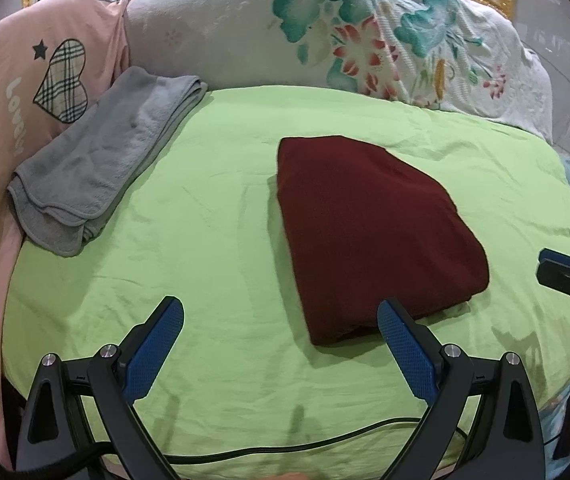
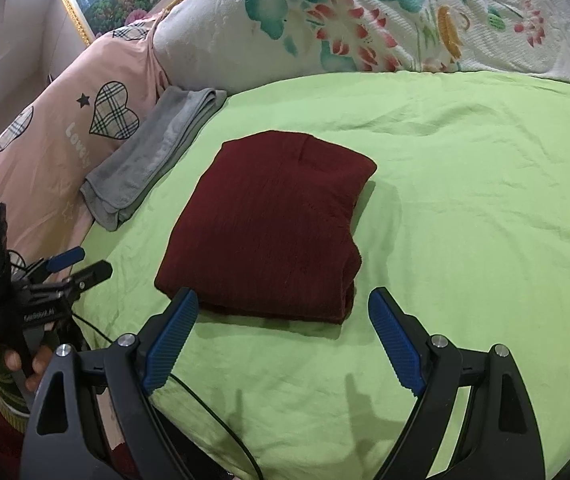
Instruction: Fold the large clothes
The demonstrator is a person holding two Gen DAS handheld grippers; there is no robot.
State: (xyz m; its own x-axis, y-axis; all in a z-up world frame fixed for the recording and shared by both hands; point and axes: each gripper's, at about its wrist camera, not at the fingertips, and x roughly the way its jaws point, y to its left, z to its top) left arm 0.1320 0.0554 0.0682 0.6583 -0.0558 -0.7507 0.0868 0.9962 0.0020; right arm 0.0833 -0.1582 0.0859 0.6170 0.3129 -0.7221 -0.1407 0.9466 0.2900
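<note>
1. Blue-padded and black-armed, your left gripper [image 1: 281, 312] hangs over the lime-green bedsheet [image 1: 213, 216] with its jaws spread wide and nothing between them; a thin black cable [image 1: 325, 442] trails across the sheet beneath it.
2. Your right gripper [image 2: 283, 308] is likewise released, its ribbed blue pads [image 2: 395, 344] standing well apart above bare sheet, gripping nothing.
3. Just beyond both sets of fingertips lies the dark maroon knitted garment [image 2: 269, 224], folded into a thick, compact rectangle, lying flat near the middle of the bed and touched by neither gripper.
4. In the left wrist view, the near edge of that garment sits partly behind your left gripper's right-hand pad [image 1: 405, 348].
5. To the garment's left, well apart from it, a folded grey fleece cloth [image 1: 97, 164] rests at the sheet's edge against a pink quilt printed with plaid hearts [image 1: 61, 80].
6. Behind everything, a white quilt with a teal and red flower pattern [image 2: 365, 24] is bunched along the head of the bed, under a gilt-framed picture [image 2: 97, 4].
7. Your fingers [image 2: 29, 364] show at the left gripper's handle in the right wrist view.
</note>
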